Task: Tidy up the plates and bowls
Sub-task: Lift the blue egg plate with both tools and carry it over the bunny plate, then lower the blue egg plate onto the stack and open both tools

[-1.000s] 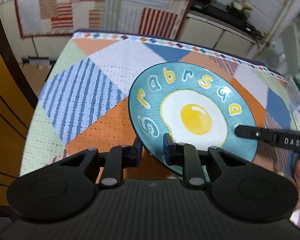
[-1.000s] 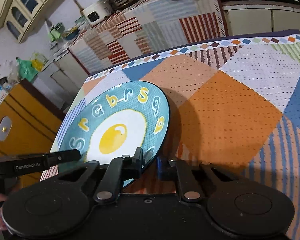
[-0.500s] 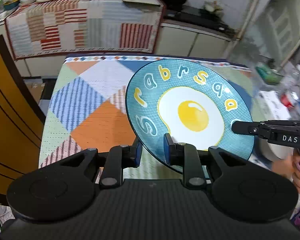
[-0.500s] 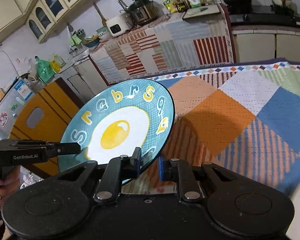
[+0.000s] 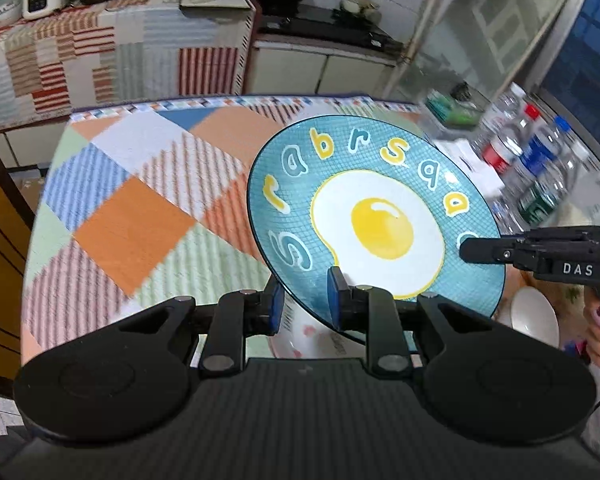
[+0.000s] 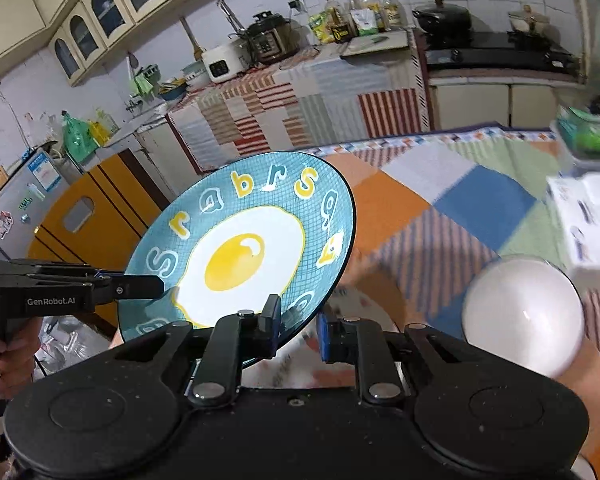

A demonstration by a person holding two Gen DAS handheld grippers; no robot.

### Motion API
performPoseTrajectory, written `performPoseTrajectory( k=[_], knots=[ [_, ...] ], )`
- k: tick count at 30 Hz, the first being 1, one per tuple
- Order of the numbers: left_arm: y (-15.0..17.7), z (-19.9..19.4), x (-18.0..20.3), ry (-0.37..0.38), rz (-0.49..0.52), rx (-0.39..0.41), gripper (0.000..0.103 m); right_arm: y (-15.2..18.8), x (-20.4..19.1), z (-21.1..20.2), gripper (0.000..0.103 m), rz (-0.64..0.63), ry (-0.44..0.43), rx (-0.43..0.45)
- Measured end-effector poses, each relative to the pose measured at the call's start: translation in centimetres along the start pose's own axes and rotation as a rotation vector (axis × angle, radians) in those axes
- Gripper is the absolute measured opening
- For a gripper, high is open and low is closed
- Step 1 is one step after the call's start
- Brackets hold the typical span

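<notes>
Both grippers clamp the teal egg plate [image 5: 380, 216], left gripper [image 5: 304, 306] and right gripper [image 6: 298, 330] on opposite rims; it has risen off the worktop [image 5: 140, 200], now tilted above a white bowl [image 6: 524, 314].

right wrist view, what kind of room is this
Most likely a home kitchen: a rice cooker and pressure cooker on the cloth-covered counter, a black pot on the stove, and arched wall cabinets above.

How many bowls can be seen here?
2. A plain white bowl sits right of the held plate; a flowered bowl, mostly hidden, lies beneath the plate. Others may be hidden.
</notes>
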State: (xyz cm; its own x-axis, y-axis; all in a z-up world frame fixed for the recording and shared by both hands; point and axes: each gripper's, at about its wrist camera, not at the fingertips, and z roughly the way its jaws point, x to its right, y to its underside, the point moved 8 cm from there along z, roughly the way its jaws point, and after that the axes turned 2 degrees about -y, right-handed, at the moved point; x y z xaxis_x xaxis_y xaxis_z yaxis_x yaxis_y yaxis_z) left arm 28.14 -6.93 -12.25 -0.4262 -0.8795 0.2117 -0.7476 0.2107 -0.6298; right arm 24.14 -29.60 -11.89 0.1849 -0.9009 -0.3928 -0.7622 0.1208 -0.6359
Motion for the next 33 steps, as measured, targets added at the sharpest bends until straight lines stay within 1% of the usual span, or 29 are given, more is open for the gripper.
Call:
performPoseTrajectory(
  k=[5,9,13,21,25,30,33],
  knots=[
    [2.4,1.0,1.6,0.002,0.032,-0.049,0.021,3.0,1.5,-0.3,0.023,0.036,0.003,-0.024],
    [4.0,2.0,1.9,-0.003,0.034,-0.1,0.021,5.0,2.4,0.4,0.023,0.07,0.006,-0.047],
    [4.8,2.9,2.0,-0.005,0.033,-0.14,0.021,6.4,3.2,1.0,0.023,0.097,0.006,-0.068],
    [5.7,4.2,1.7,-0.001,0.002,-0.209,0.021,7.8,3.4,1.4,0.023,0.085,0.026,-0.096],
    [6.2,4.8,1.6,-0.003,-0.012,-0.245,0.022,8.0,3.5,1.7,0.024,0.045,0.064,-0.109],
    [6.7,5.6,1.6,-0.01,-0.021,-0.289,0.026,8.2,3.4,2.2,0.024,0.026,0.099,-0.123],
    [7.1,6.0,1.5,-0.014,-0.033,-0.317,0.028,8.2,3.1,2.3,0.024,-0.01,0.132,-0.127]
  ],
)
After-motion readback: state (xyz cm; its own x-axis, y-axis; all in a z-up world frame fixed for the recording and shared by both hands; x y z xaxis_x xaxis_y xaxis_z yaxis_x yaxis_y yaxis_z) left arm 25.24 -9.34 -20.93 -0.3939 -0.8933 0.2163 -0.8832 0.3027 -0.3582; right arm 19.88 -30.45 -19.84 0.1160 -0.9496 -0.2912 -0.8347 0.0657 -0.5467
